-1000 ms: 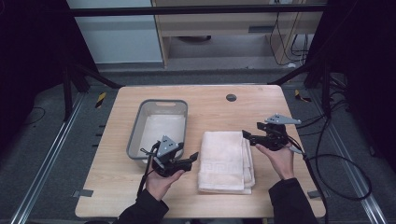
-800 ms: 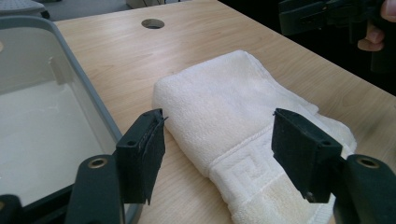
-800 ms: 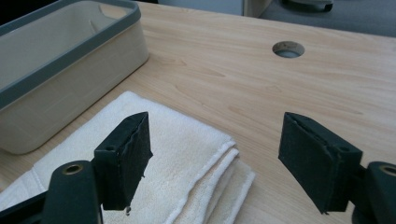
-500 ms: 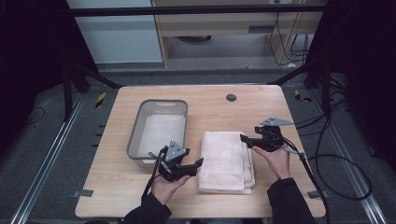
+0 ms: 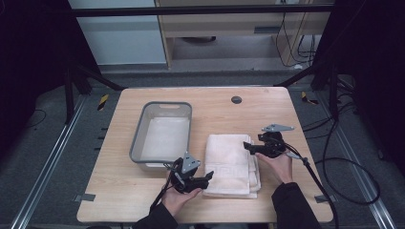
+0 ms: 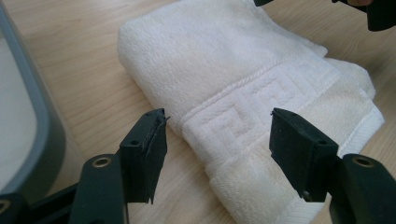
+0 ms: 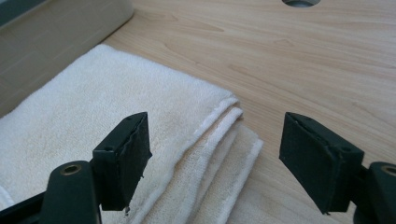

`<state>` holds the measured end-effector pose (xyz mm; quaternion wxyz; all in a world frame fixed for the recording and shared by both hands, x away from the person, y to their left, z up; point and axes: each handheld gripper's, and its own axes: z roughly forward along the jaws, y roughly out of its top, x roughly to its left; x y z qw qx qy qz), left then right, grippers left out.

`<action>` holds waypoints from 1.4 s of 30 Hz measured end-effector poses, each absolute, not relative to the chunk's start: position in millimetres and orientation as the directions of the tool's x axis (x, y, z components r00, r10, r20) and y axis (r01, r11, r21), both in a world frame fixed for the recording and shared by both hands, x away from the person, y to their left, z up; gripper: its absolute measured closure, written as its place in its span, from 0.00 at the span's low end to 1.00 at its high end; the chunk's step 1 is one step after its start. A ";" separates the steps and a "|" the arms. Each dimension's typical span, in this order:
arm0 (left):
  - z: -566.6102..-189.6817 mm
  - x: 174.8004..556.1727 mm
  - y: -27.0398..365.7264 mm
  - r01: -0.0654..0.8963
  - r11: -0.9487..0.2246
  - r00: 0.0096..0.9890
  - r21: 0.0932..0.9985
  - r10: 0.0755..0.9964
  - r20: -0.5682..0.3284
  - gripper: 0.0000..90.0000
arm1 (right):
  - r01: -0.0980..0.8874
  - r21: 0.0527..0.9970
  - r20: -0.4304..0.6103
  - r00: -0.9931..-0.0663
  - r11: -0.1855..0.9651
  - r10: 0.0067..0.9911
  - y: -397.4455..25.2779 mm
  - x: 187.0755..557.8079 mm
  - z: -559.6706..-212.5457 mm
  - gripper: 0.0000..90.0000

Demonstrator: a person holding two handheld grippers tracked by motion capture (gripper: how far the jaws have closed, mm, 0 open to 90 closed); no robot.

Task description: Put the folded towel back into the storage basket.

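A folded white towel (image 5: 229, 162) with a woven key-pattern band lies on the wooden table (image 5: 267, 109), right of a grey plastic tub (image 5: 162, 136). My left gripper (image 5: 206, 177) is open at the towel's near left corner, its jaws straddling the patterned band (image 6: 243, 107) just above the cloth. At the towel's right edge my right gripper (image 5: 248, 147) is open too, with the stacked folds (image 7: 219, 135) lying between its jaws. Neither holds anything.
The grey tub's rim (image 6: 32, 116) is close to the left gripper's left side. A round cable hole (image 5: 236, 99) sits at the table's far middle. Cables trail off the right edge (image 5: 334, 167). Bare wood lies right of the towel.
Both grippers have closed in on the towel: the left moved right toward its near left corner, the right moved left to its right edge. The towel has not moved.
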<state>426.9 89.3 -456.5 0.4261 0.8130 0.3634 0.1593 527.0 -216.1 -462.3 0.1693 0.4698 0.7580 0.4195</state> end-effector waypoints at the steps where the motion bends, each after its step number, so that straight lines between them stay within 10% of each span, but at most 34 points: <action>1: -457.5 426.6 88.6 0.456 -0.377 0.686 0.806 0.726 -0.049 0.40 | 0.570 0.794 0.136 -0.504 0.210 0.853 -215.9 527.4 -463.5 0.27; 32: -498.5 441.7 74.9 0.567 -0.360 0.652 0.741 0.746 -0.137 0.35 | 0.692 0.693 0.207 -0.461 0.204 0.863 -205.3 536.6 -495.1 0.29; 42: -500.1 446.5 75.7 0.604 -0.348 0.657 0.717 0.727 -0.200 0.42 | 0.724 0.666 0.281 -0.465 0.178 0.839 -205.6 537.6 -495.5 0.47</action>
